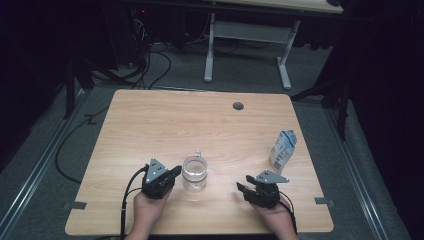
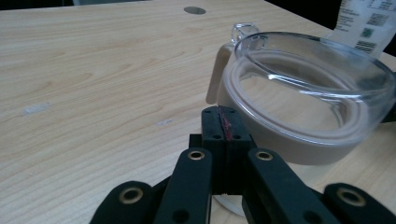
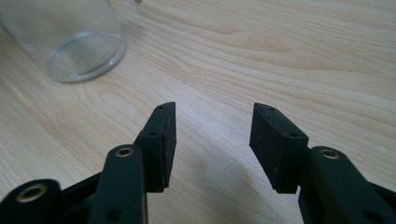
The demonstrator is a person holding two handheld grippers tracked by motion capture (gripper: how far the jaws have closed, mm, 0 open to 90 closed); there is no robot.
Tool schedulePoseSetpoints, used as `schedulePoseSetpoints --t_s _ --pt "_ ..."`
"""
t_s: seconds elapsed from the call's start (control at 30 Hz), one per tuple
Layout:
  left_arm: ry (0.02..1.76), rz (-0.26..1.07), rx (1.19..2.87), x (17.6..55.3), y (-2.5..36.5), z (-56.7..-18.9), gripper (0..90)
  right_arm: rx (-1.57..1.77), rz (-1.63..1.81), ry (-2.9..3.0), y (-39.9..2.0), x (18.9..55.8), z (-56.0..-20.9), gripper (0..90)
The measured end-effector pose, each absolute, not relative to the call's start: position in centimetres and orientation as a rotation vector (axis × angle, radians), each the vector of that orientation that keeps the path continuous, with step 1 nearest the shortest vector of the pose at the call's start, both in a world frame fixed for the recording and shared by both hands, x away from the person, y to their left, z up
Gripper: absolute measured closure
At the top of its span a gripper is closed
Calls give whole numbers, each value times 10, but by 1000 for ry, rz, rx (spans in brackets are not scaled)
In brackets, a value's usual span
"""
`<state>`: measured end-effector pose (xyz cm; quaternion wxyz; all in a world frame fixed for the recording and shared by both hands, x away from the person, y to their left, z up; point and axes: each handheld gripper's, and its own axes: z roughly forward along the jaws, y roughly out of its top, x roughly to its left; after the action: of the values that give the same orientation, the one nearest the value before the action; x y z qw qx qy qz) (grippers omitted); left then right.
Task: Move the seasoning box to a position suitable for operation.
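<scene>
High view: a pale wood-grain table (image 1: 200,120) stands on grey carpet in a dark room. A clear glass jug (image 1: 194,172) sits near its front edge, a milk carton (image 1: 283,150) well to the jug's right. The left gripper (image 1: 176,172), just left of the jug, is closed on nothing.

Left gripper view: pressed-together black jaws sit just short of the jug's (image 2: 303,93) rounded wall.

Right gripper view: the right gripper (image 3: 212,135) gapes, empty, above bare wood.
</scene>
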<state>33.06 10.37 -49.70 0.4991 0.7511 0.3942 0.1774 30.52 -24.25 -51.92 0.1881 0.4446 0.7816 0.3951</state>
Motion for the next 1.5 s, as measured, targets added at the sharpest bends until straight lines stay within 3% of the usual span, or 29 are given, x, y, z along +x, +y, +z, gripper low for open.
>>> schedulePoseSetpoints --t_s 0.53,0.97,1.5 --pt "855 394 1869 299 82 -496 900 1240 1132 2183 -244 304 -516 506" --pt "783 349 1884 292 57 -497 900 1194 1148 2179 -240 302 -516 585" --pt "865 398 1829 304 90 -493 850 1116 1163 2144 -209 324 -493 626"
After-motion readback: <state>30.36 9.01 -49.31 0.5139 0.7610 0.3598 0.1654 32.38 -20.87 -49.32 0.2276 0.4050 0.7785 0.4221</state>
